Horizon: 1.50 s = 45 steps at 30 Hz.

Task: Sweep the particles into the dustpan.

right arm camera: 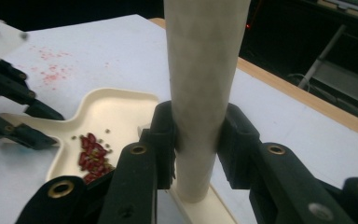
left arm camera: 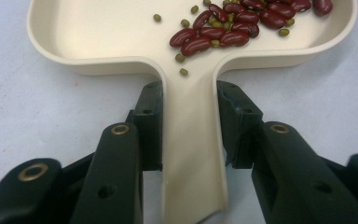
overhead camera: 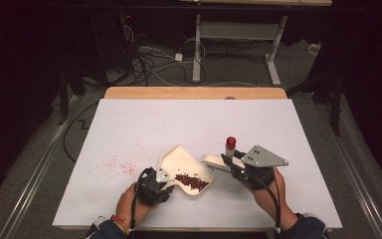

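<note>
Cream plastic dustpan-shaped tray [overhead camera: 181, 160] lies flat on the white surface [overhead camera: 144, 129], at about 6 o'clock of its area, near your edge. Your left tongs [left arm camera: 189, 126] are clamped on the tray's flat handle, one jaw against each side edge. Dark red kidney beans [left arm camera: 235, 23], mixed with a few small green mung beans [left arm camera: 182, 72], sit in a loose heap in the tray's near right corner as the high view shows it; the remainder of the tray is bare.

Your right tongs [right arm camera: 198, 140] are closed on the pale cylindrical handle of a cream scraper tool [right arm camera: 203, 70], held upright. Its flat foot [overhead camera: 214, 160] rests on the surface just beside the tray's rim, at 3 o'clock of the tray. A small red-capped bottle [overhead camera: 230, 144] stands close behind the right tongs, toward 12 o'clock. Faint red specks [overhead camera: 117, 164] mark the surface at 9 o'clock of the tray; whether they are stains or fragments cannot be determined.

Assessment: the step in hand appears to be gathering or sweeping beans, with the tray braced and the scraper poised. The next move calls for you to keep the handle grip firm and the tray level, and to keep the scraper's foot low on the surface, clear of the bottle.
</note>
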Each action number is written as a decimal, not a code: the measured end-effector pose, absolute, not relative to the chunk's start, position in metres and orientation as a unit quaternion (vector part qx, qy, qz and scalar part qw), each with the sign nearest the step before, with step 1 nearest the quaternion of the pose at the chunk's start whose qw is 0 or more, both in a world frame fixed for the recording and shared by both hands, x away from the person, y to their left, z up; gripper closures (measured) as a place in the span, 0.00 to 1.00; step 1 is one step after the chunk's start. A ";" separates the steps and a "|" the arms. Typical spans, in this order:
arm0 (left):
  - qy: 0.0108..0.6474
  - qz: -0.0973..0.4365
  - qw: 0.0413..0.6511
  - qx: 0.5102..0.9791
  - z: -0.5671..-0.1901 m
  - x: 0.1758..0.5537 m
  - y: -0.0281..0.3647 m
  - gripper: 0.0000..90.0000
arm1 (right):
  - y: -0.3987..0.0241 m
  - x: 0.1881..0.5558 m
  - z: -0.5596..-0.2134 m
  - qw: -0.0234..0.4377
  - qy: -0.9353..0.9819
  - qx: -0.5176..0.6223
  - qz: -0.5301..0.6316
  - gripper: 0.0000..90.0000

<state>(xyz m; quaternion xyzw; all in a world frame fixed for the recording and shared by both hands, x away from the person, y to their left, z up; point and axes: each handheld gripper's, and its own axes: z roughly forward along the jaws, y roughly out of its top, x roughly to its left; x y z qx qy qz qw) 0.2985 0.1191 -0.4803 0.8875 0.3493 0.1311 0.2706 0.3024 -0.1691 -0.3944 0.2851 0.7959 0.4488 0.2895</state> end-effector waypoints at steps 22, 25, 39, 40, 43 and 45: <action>0.354 0.127 0.276 0.885 -0.481 0.297 0.129 0.70 | -0.185 0.300 -0.383 0.321 0.787 0.276 0.448 0.78; 0.350 0.130 0.275 0.886 -0.480 0.297 0.129 0.70 | -0.183 0.304 -0.390 0.336 0.788 0.279 0.434 0.78; 0.353 0.127 0.276 0.885 -0.482 0.298 0.130 0.69 | -0.170 0.292 -0.386 0.256 0.792 0.258 0.491 0.78; 0.353 0.127 0.276 0.885 -0.482 0.298 0.130 0.69 | -0.171 0.291 -0.384 0.259 0.787 0.260 0.495 0.78; 0.353 0.127 0.276 0.885 -0.481 0.299 0.131 0.69 | -0.179 0.292 -0.378 0.279 0.779 0.263 0.496 0.78; 0.353 0.126 0.276 0.885 -0.481 0.299 0.131 0.69 | -0.182 0.293 -0.377 0.288 0.778 0.266 0.490 0.78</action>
